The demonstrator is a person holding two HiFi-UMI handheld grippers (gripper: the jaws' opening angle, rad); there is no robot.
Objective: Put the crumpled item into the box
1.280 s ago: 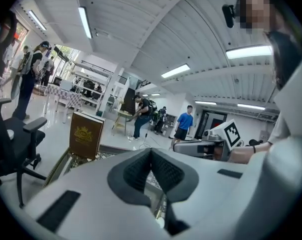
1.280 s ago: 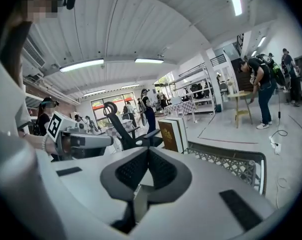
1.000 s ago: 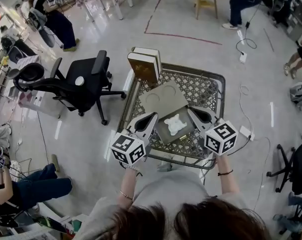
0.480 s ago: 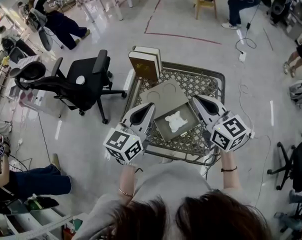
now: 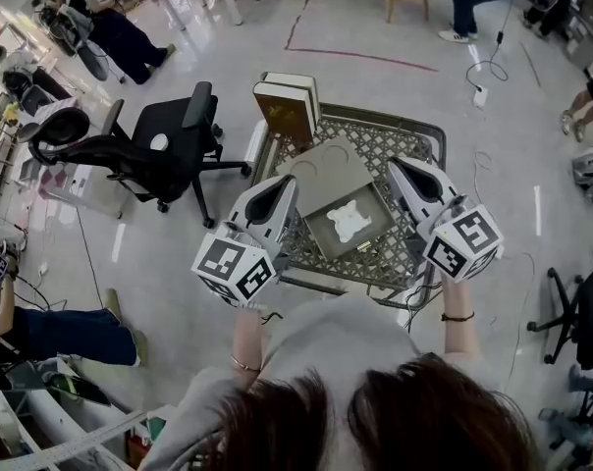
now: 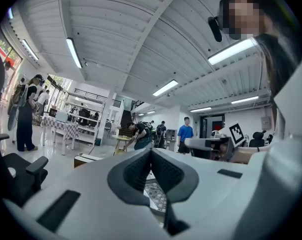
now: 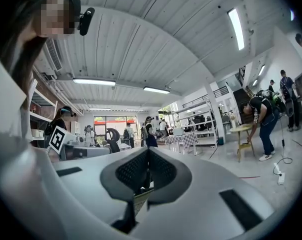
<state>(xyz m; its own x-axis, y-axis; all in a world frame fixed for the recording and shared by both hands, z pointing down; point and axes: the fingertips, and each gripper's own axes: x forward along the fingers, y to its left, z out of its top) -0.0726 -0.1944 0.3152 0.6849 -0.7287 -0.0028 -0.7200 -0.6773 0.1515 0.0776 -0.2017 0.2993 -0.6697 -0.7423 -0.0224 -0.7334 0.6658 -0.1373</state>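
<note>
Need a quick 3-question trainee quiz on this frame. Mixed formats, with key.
1. True or false: the white crumpled item lies inside the open box.
2. The books stand at which part of the lattice table? A) near right corner B) far left corner C) centre
3. Fill in: the jaws of the left gripper and right gripper are ____, with nothing held.
Key: 1 true; 2 B; 3 shut.

I see a shared lab hall: office chair (image 5: 164, 155) at left, shelving racks (image 7: 201, 120), ceiling strip lights (image 6: 73, 52), people (image 5: 120, 39) working upper left.
</note>
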